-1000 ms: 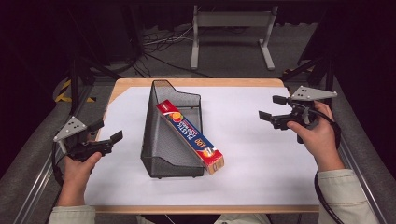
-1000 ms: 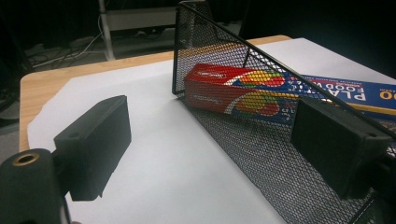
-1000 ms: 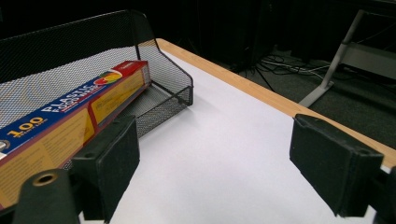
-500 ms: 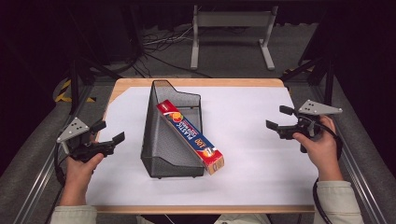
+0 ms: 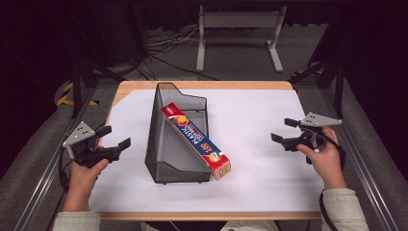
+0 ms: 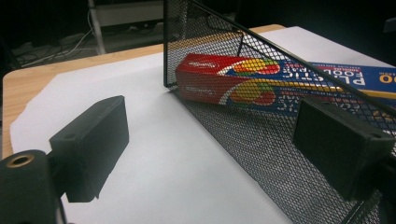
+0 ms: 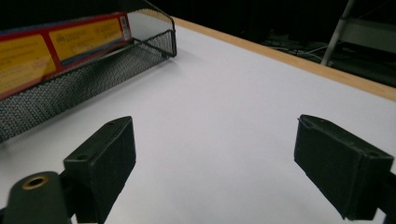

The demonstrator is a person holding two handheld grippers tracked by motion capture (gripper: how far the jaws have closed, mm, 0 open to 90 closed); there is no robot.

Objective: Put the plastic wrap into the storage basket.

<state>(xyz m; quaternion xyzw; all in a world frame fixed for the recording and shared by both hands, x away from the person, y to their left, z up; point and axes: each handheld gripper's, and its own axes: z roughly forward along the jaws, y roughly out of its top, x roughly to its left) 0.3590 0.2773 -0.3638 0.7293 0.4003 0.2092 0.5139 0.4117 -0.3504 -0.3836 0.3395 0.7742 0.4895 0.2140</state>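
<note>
Two grippers, both idle: left gripper low near the table's left edge with jaws spread and empty, right gripper over the bare white sheet, jaws likewise wide apart, gripping nothing. Long red, blue and yellow cardboard box of plastic wrap lying slantwise in the black wire-mesh file tray, near end poking out past the tray's low front. Probably light and stiff, though thin-walled and crushable under a hard squeeze. Best taken across the narrow sides at the jutting end, clear of the mesh.
</note>
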